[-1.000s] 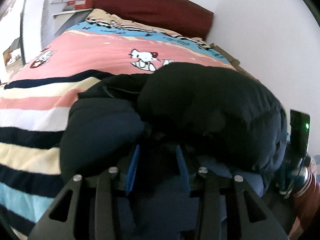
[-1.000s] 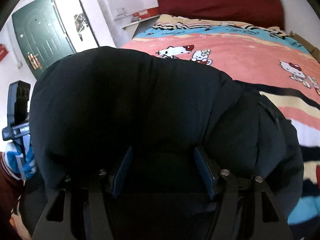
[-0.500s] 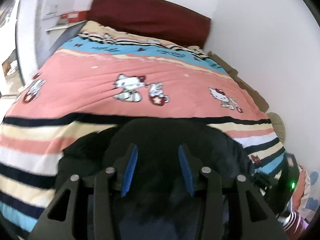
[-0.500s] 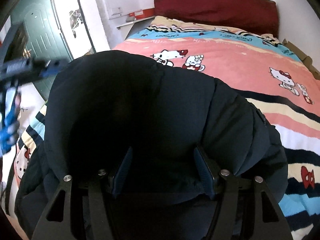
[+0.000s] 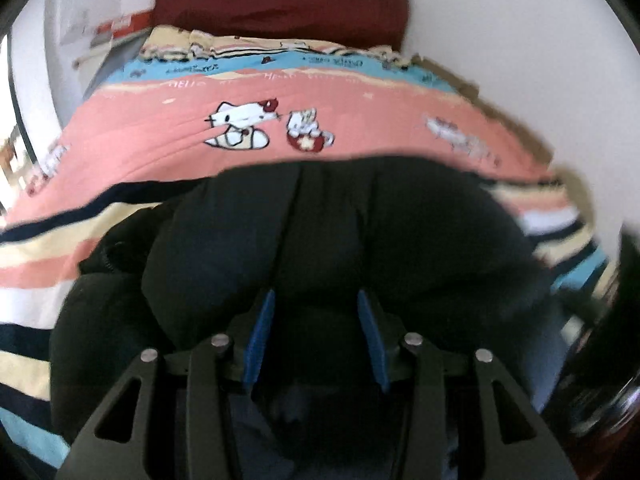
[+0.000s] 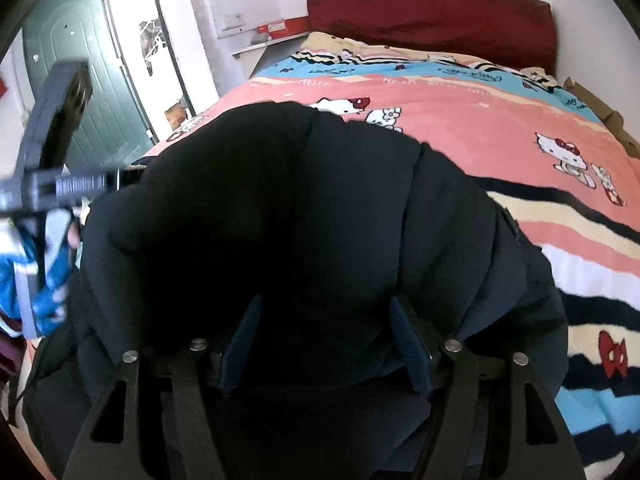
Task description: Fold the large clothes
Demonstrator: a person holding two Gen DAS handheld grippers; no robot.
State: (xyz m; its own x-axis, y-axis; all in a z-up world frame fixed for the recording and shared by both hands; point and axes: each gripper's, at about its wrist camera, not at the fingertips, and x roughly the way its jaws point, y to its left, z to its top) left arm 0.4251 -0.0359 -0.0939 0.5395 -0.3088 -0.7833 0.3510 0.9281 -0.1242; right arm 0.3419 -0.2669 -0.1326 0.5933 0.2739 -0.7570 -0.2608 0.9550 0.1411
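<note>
A large black puffy jacket (image 5: 328,236) lies on the striped cartoon-cat bedspread (image 5: 160,128); it also fills the right wrist view (image 6: 304,220). My left gripper (image 5: 315,300) has its blue-padded jaws apart with a thick fold of the jacket bunched between them. My right gripper (image 6: 326,308) likewise has its jaws set wide with jacket fabric between them. The fabric hides both sets of fingertips, so the grip itself is not clear. The left gripper's body and the gloved hand show at the left edge of the right wrist view (image 6: 52,184).
A dark red headboard (image 6: 432,12) stands at the far end of the bed. A white wall (image 5: 520,60) runs along the right side. A green door (image 6: 80,80) and a bright doorway are on the left, with a shelf holding a red box (image 6: 280,30).
Both grippers have carried the jacket's fold forward over the bed. The left gripper lifted up beside the right one, and the jacket sits lower in the left view than a second ago.
</note>
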